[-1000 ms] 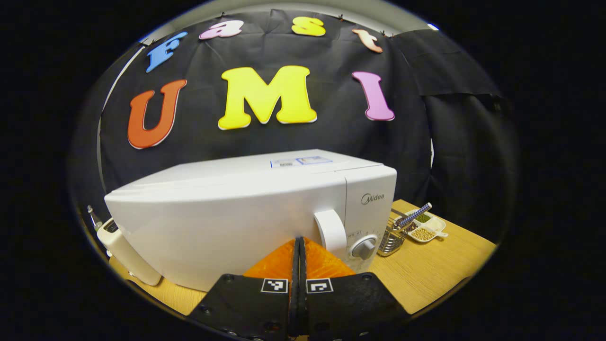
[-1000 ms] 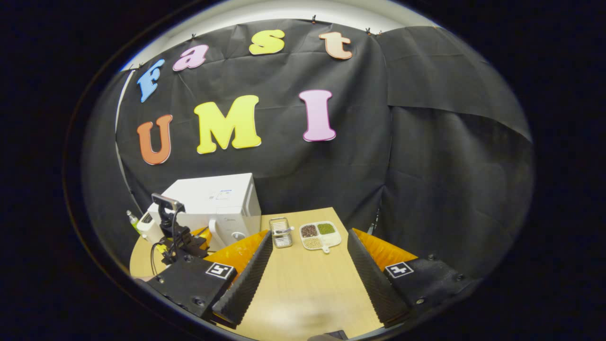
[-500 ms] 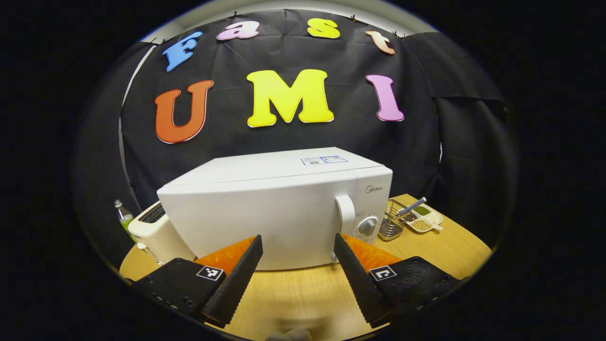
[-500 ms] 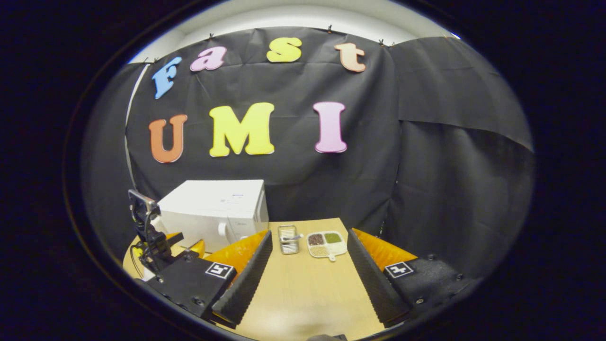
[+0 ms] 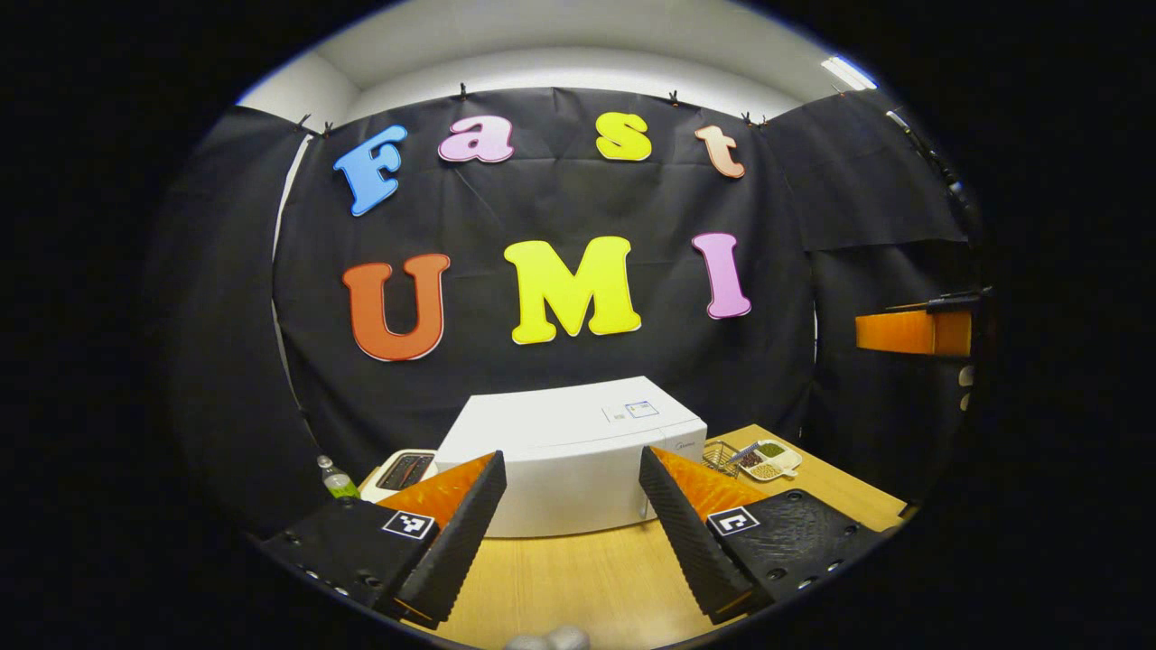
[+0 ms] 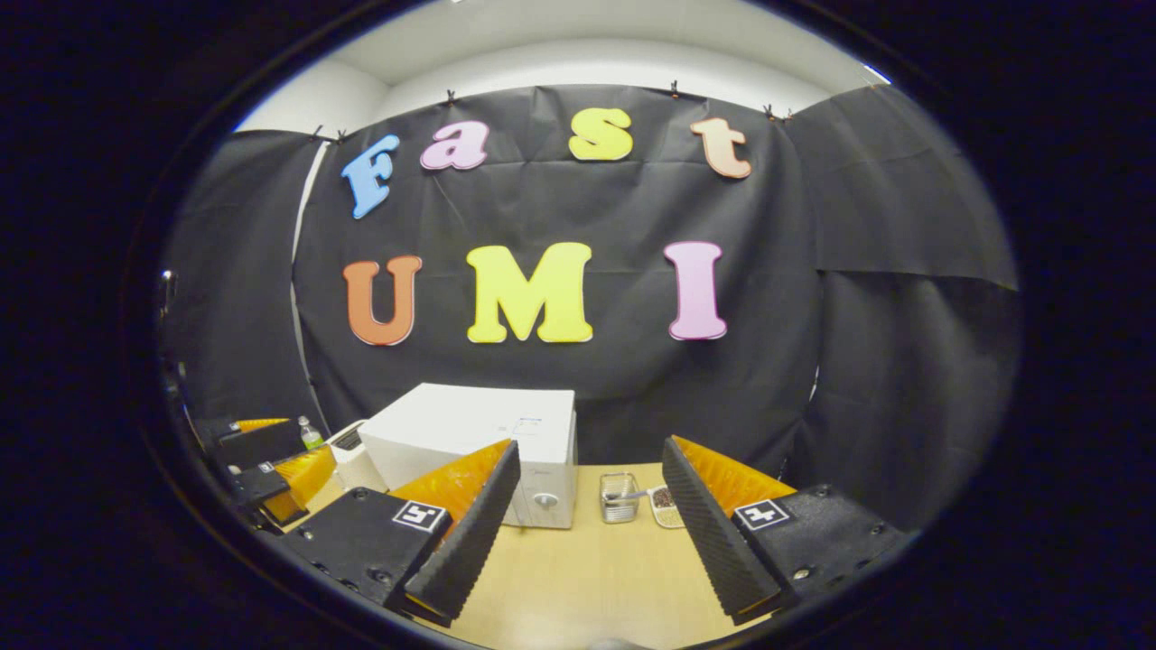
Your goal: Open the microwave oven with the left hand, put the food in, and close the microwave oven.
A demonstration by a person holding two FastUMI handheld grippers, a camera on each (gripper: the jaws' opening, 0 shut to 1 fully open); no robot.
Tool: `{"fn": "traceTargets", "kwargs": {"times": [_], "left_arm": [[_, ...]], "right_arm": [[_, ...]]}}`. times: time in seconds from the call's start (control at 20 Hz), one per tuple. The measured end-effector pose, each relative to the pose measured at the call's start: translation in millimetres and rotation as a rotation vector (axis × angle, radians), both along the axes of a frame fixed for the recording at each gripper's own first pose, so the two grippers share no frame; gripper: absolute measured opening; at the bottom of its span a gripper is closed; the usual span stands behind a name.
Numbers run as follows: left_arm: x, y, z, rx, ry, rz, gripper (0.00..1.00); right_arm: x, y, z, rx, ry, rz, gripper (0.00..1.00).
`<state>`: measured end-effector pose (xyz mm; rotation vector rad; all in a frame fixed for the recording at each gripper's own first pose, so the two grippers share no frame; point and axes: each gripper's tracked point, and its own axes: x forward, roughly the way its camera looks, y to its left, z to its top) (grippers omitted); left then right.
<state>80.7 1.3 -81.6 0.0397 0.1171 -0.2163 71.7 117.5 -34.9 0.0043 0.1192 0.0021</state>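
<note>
The white microwave stands on the wooden table with its door shut. My left gripper is open, empty and well back from the door. In the right gripper view the microwave sits left of centre, and my right gripper hangs open and empty over the table. A white divided dish of beans and grains lies to the right of the microwave, partly hidden behind a finger in the right gripper view. The left gripper appears at the far left there.
A wire basket holding a utensil stands between microwave and dish, seen also as the basket. A white toaster and a small bottle sit left of the microwave. An orange part of the right gripper shows at the far right.
My left gripper, shut and close against the microwave door a second ago, has opened and pulled far back and up. The right gripper has also drawn back and turned toward the microwave.
</note>
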Motion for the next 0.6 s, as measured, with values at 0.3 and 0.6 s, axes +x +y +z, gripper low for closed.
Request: {"fn": "traceTargets", "kwargs": {"times": [0.3,0.6], "left_arm": [[-19,31,55,-0.072,-0.043,0.038,0.94],[-27,53,96,-0.11,-0.107,0.092,0.94]], "right_arm": [[0,20,31,0.017,-0.07,0.039,0.92],[-12,18,72,0.01,-0.165,0.034,0.92]]}}
